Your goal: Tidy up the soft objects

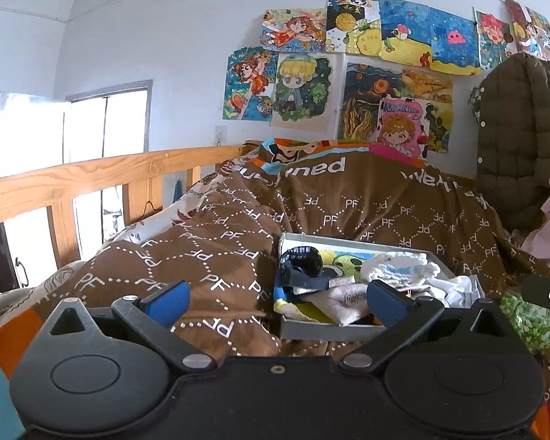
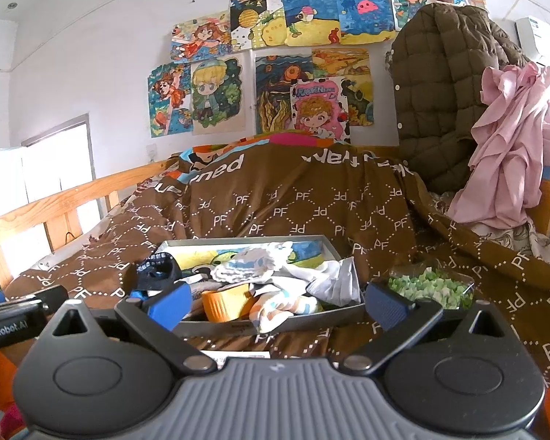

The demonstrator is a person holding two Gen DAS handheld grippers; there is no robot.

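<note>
Both tools are released: the left gripper (image 1: 277,302) and the right gripper (image 2: 278,302) each hold their blue pads wide apart with nothing between them, hovering just short of a shallow grey tray (image 2: 311,317) that sits on the brown PF-patterned quilt (image 2: 275,212). The soft things are heaped in the tray: a white and blue knitted cloth (image 2: 255,262), a dark blue sock (image 2: 157,269), a striped pale sock (image 2: 275,308) drooping over the near rim, and crumpled white fabric (image 2: 335,280). A green-flecked bag (image 2: 434,286) lies just beside the tray on its right. The main risk, as I judge it, is snagging: the pieces overlap, so pinching one may drag its neighbours out, and the tray rests on yielding bedding, so a downward push could tilt it and spill the pile
</note>
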